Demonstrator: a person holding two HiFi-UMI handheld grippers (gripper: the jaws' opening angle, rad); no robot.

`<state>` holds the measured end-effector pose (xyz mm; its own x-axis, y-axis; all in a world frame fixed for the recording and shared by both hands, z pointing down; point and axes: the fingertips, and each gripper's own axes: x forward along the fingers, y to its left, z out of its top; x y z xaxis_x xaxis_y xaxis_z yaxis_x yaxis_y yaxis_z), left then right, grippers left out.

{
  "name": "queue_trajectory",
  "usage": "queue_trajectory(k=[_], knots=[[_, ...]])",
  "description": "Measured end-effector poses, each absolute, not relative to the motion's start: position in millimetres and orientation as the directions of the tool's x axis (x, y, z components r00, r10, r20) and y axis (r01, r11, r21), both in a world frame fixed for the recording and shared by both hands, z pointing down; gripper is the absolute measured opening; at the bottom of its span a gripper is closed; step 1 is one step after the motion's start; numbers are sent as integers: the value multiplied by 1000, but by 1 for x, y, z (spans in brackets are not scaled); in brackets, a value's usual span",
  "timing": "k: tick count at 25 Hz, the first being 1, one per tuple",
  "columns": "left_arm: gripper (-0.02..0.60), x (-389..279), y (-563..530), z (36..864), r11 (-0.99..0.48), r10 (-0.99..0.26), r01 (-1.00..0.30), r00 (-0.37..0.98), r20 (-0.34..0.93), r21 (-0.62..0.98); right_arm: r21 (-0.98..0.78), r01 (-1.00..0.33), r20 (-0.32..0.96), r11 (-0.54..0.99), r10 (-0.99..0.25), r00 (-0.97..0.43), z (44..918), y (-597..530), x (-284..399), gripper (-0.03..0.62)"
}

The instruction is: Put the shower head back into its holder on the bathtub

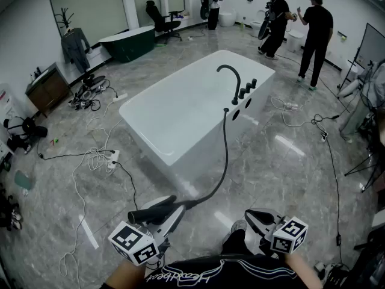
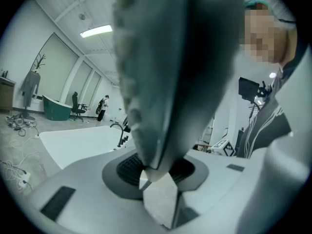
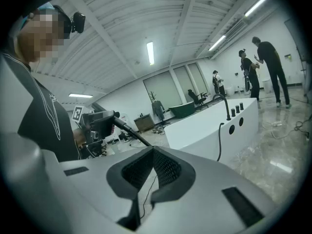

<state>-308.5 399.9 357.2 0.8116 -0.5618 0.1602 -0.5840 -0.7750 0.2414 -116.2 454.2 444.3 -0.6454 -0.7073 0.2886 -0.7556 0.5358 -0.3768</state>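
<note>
left hand-held gripper (image 1: 170, 213) clamps the shower head (image 1: 147, 214) well short of the bathtub (image 1: 139, 114), right hand-held gripper (image 1: 252, 217) closed and empty; advise carrying the head to the rim beside the tap (image 1: 230, 76) with the hose (image 1: 224, 155) slack and untwisted.

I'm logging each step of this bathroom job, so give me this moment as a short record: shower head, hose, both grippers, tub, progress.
shower head: black, clamped in the left gripper, well short of the tub
hose: curves from the shower head up to the tub rim beside the faucet
right gripper: shut, nothing in it
bathtub: white, freestanding, ahead of the person
progress: shower head not yet in its holder
bystanders: three, beyond the tub
</note>
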Motion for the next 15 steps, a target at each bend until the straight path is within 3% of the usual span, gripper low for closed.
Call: queue_trajectory(k=[15], knots=[[127, -334, 385, 345, -743, -602, -610, 789, 125, 273, -404, -753, 317, 519, -693, -648, 466, 430, -118, 12]])
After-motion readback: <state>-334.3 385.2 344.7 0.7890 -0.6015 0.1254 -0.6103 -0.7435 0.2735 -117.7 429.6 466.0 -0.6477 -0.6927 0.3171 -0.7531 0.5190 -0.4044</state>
